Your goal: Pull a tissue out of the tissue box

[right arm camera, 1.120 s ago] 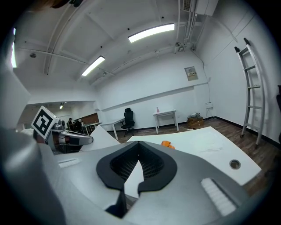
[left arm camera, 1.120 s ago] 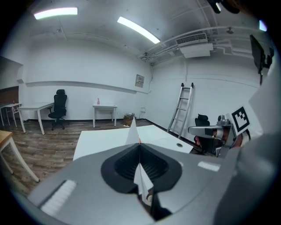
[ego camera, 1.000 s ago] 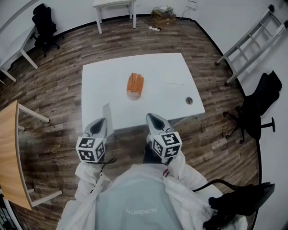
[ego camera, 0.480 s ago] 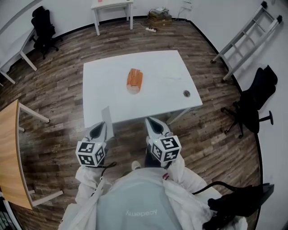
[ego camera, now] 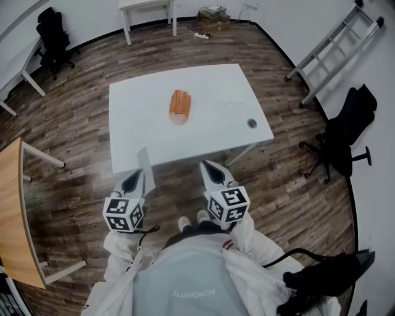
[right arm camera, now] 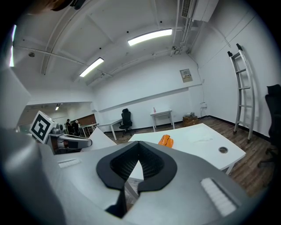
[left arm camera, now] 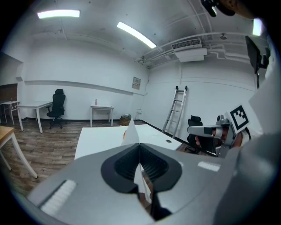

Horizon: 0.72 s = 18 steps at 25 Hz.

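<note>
a person point(ego camera: 185, 278) in white clothing stands back from a white desk point(ego camera: 136, 117), a gripper in each hand. a strip of wood floor point(ego camera: 80, 142) lies between the grippers and the desk's near edge. the left gripper point(ego camera: 134, 179) has its fingers point(left arm camera: 125, 165) clenched on a white tissue point(ego camera: 145, 165), whose pointed end sticks up past the tips. the right gripper point(ego camera: 210, 168) has its fingers pressed together with nothing between them. the orange tissue box point(ego camera: 179, 105) lies near the middle of the desk, well apart from both grippers. a round cable hole point(ego camera: 252, 123) sits near the desk's right edge. around the desk stand a ladder point(ego camera: 333, 52) leaning on the right wall and a black office chair point(ego camera: 345, 133) near it. 1 more black chair point(ego camera: 49, 31) is at the far left. a small white table point(ego camera: 145, 5) and cardboard boxes point(ego camera: 213, 15) are by the far wall, and a wooden table point(ego camera: 12, 203) is at the left.
</note>
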Motion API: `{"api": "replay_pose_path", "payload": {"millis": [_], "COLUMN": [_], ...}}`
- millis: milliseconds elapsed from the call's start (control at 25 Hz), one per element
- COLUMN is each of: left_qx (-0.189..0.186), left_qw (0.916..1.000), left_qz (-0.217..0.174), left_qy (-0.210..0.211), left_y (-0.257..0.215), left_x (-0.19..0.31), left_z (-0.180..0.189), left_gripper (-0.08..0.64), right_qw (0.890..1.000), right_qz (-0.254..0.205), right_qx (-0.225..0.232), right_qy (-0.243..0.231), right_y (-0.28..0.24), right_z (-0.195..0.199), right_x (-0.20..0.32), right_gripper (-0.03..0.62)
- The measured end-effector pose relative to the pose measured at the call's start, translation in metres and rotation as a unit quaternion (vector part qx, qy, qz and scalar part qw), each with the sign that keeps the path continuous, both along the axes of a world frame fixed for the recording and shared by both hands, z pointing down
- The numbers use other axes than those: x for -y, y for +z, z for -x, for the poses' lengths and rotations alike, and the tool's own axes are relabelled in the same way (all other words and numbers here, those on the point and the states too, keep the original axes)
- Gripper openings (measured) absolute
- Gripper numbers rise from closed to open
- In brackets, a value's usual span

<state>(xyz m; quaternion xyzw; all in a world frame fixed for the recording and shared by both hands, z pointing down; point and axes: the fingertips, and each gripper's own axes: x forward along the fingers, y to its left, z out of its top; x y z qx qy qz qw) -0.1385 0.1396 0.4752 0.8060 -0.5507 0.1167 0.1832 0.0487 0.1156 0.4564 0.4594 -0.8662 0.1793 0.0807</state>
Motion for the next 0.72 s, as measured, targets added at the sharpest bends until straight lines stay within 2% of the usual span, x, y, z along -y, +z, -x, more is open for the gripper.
{"api": "replay_pose_path", "payload": {"millis": [720], "left_qx": [0.016], "left_qw": [0.9995], "left_qz": [-0.017], "left_qy": [-0.020], "left_y": [-0.020], "left_x": [0.018], "left_z": [-0.016], "left_gripper": [0.002], "right_qw": [1.000], "right_qz": [-0.017], "right_qx": [0.012], "right_qy": [-0.009], "right_y": [-0.015], "right_z": [-0.027], "right_x": [0.023], "right_gripper": [0.000]}}
